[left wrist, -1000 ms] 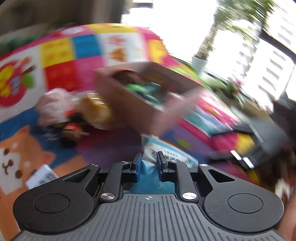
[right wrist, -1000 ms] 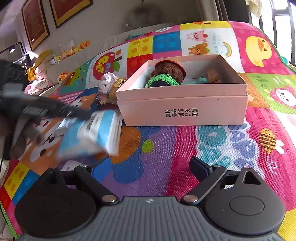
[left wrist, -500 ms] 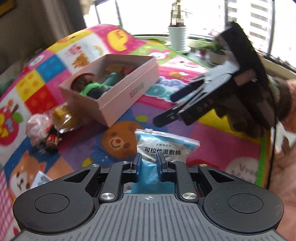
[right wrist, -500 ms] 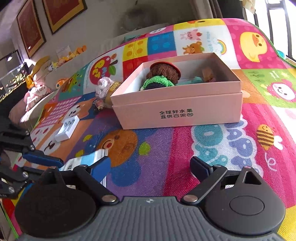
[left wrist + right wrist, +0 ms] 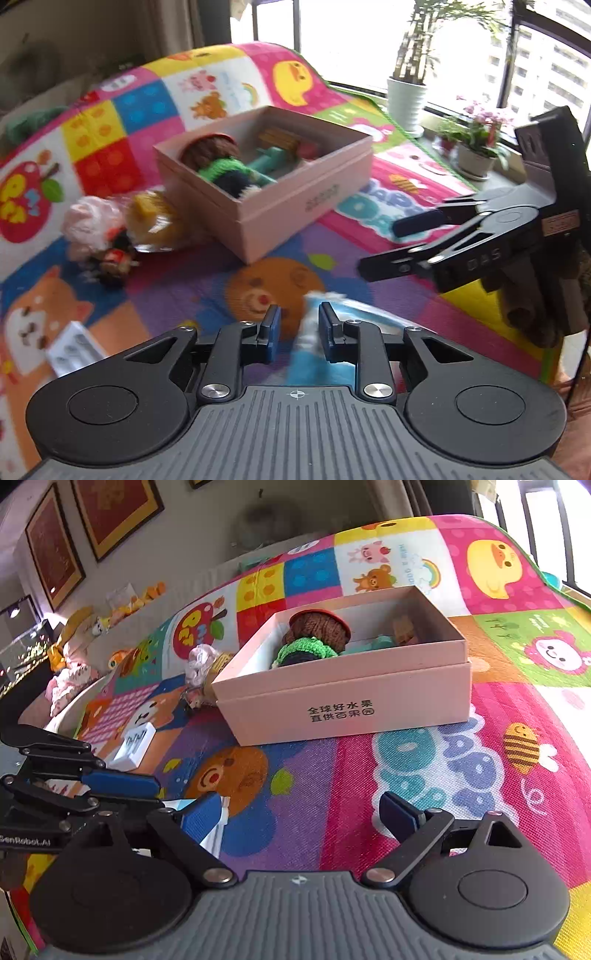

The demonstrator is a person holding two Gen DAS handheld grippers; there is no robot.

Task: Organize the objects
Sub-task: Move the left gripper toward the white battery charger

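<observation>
Slipping loose as the left gripper point(image 5: 297, 325) has just been opening, the blue packet point(image 5: 314, 350) hangs short of the box point(image 5: 295, 206); right gripper point(image 5: 299, 818) gapes beside it.

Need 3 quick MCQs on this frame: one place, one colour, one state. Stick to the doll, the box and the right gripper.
1. The knitted doll lies:
A. outside the box, against its front wall
B. inside the box
C. between the fingers of the right gripper

2. The box's outer walls are:
A. pink
B. green
C. black

3. The right gripper is:
A. shut on the doll
B. shut on the box's wall
C. open, with nothing between its fingers

Answers:
1 B: the doll's brown head and green scarf show above the rim, within the walls.
2 A: all the walls in view are pale pink, with dark print on the front.
3 C: the two blue pads stand wide apart, with only bare mat seen between them.
</observation>
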